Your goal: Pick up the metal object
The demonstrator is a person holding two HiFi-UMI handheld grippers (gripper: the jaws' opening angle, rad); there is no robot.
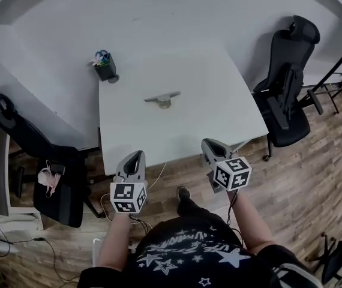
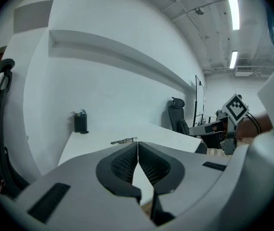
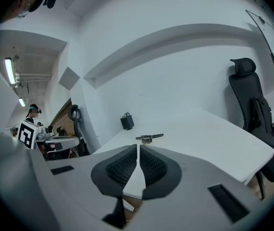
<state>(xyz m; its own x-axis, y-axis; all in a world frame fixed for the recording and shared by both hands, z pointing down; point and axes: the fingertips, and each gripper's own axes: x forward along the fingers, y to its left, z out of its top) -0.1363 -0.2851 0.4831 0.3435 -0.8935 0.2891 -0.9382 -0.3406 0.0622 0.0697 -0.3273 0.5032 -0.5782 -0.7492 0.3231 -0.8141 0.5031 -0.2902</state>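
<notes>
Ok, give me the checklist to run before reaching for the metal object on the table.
1. Metal object in sight, lying alone mid-table: ok.
2. White table bare between both tongs and the object: ok.
3. Left tongs open for a grasp: not ok, shut and empty.
4. Right tongs open for a grasp: not ok, shut and empty.
5. Black pen holder out of the way: ok, at the far left corner.
6. Best place to grip the object: cannot tell, too small to make out.
</notes>
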